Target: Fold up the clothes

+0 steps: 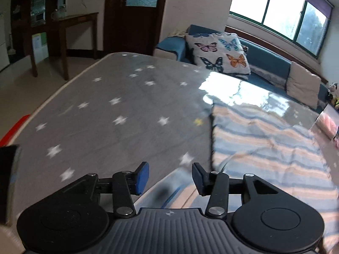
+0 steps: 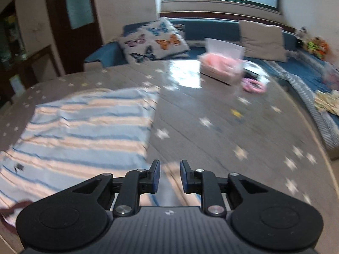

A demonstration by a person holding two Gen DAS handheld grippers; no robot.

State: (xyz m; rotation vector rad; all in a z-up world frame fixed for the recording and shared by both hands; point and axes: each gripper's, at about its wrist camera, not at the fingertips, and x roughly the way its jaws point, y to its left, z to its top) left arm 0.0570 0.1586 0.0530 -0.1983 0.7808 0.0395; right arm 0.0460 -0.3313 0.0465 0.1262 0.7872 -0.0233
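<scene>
The left claw is hovering released over the grey, star-printed tabletop, its jaws standing apart with nothing pinched between them, right at the near left corner of the striped blue-and-peach garment. That garment is lying flat on the tabletop, and the right claw is hanging over its near right edge, parted a little and gripping nothing. Farther right, a clear box with something pink inside is sitting on the tabletop.

Blue/peach/white striped garment on grey star-print tablecloth; butterfly cushion.
</scene>
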